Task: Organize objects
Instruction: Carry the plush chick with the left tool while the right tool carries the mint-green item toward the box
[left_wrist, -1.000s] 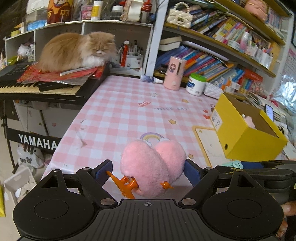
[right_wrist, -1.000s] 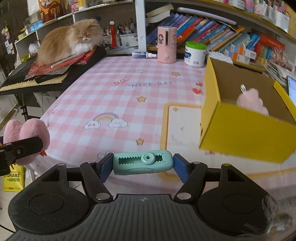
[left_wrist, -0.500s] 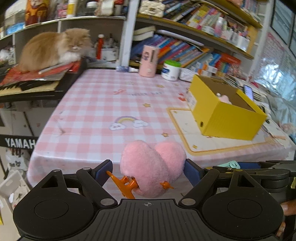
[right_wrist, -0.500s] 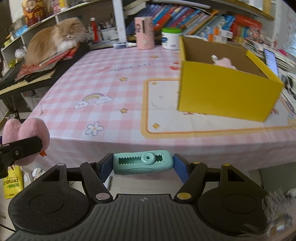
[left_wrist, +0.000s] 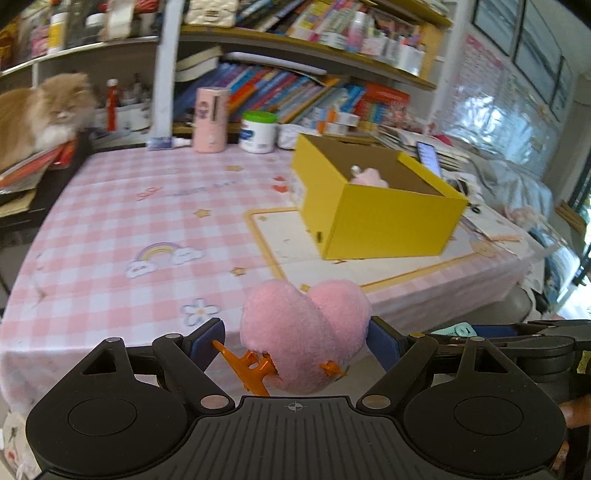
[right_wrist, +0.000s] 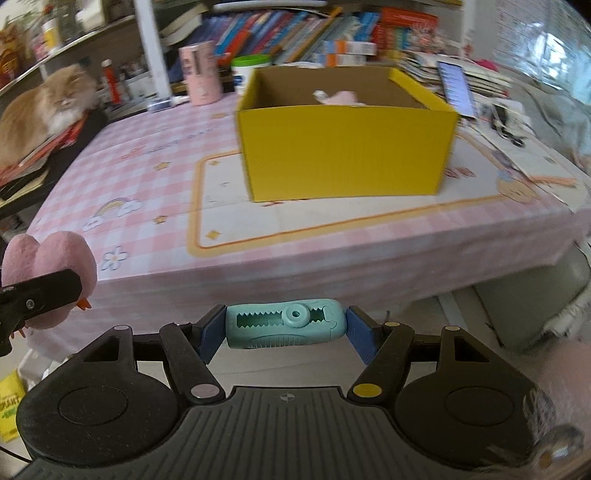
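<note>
Now carrying two small things toward the table. Pinching a pink plush heart hair clip (left_wrist: 306, 332) in the left gripper (left_wrist: 295, 341), blue pads (left_wrist: 380, 341) pressing its fluffy sides, orange clip teeth poking out underneath. Squeezing a teal toothed plastic clip (right_wrist: 284, 326) end to end in the right gripper (right_wrist: 282, 328), pads flat against both short ends.

Judging the plush as very light and soft, giving under pressure, so holding across the widest lobes and keeping off the thin orange teeth, which look brittle. Judging the teal clip as light, stiff and smooth, likely to slip or twist if the grip eases; gripping on the flat ends seems soundest.

Facing an open yellow cardboard box (right_wrist: 343, 155) ahead of both grippers and well apart from them, something pink already lying inside. Needing to lift over the near wall of the box before letting go. Seeing the pink checked tablecloth (left_wrist: 147, 221) bare ahead and to the left, with its near edge just ahead of the fingertips. Noting a fluffy ginger cat (left_wrist: 44, 114) far ahead on the left, and crowded bookshelves (left_wrist: 314, 85) beyond the box.
</note>
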